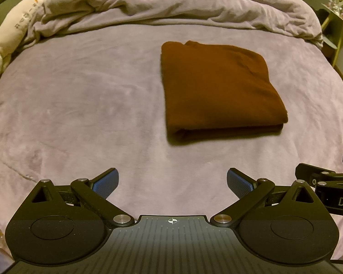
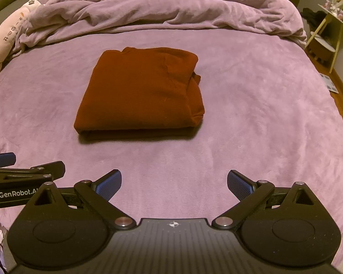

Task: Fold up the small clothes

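Observation:
A rust-brown garment [image 1: 219, 89] lies folded into a neat rectangle on the purple bed sheet [image 1: 80, 114]. It shows right of centre in the left wrist view and left of centre in the right wrist view [image 2: 141, 93]. My left gripper [image 1: 172, 182] is open and empty, held back from the garment's near edge. My right gripper [image 2: 174, 182] is open and empty too, also short of the garment. Each gripper shows at the edge of the other's view.
A bunched purple duvet [image 2: 162, 6] lies across the far side of the bed. A pale plush toy [image 1: 14, 32] lies at the far left. A small yellow-green side table [image 2: 331, 34] stands right of the bed.

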Demonstrator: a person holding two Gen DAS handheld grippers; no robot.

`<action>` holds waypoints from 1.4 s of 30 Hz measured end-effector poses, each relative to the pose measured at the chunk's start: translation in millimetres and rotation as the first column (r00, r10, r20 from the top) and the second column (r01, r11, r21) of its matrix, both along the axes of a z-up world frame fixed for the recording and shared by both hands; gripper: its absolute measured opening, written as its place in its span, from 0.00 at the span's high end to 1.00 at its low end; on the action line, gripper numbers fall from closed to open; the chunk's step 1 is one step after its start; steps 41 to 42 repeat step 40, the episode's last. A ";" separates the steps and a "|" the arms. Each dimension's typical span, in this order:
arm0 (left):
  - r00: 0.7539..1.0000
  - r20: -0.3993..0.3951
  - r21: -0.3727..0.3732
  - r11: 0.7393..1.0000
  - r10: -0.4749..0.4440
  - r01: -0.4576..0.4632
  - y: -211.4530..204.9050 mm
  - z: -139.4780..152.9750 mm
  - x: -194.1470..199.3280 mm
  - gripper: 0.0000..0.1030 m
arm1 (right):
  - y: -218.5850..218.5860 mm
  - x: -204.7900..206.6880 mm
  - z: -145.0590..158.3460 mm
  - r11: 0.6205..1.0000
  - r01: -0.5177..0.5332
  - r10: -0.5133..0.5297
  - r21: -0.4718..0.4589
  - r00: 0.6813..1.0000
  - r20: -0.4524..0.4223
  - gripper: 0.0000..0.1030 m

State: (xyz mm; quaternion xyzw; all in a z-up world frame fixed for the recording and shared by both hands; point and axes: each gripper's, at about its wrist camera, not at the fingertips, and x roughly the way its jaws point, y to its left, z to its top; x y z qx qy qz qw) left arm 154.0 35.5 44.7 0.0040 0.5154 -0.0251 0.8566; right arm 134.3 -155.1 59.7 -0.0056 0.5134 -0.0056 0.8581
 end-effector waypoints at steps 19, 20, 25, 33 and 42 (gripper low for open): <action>1.000 0.003 0.001 1.000 0.008 -0.008 -3.0 -1.7 -0.3 0.00 | 1.6 0.3 -2.3 1.000 0.002 -0.002 0.001 1.000 -0.003 0.04; 1.000 0.003 0.000 1.000 0.008 -0.008 -3.2 -1.6 -0.5 0.00 | 1.3 0.3 -2.4 1.000 0.002 -0.002 0.000 1.000 -0.003 0.04; 1.000 0.000 -0.013 1.000 0.006 -0.006 -1.4 -2.7 0.6 0.00 | 0.5 1.3 -2.3 1.000 0.003 -0.003 0.001 1.000 -0.003 0.04; 1.000 0.004 -0.002 1.000 -0.007 0.007 -2.0 -4.4 -1.6 0.00 | -0.4 1.5 -2.7 1.000 0.004 -0.004 0.005 1.000 -0.004 0.04; 1.000 -0.010 -0.009 1.000 -0.012 0.012 -2.2 -6.6 -0.6 0.00 | -0.6 0.9 -4.2 1.000 0.009 -0.009 0.005 1.000 -0.006 0.04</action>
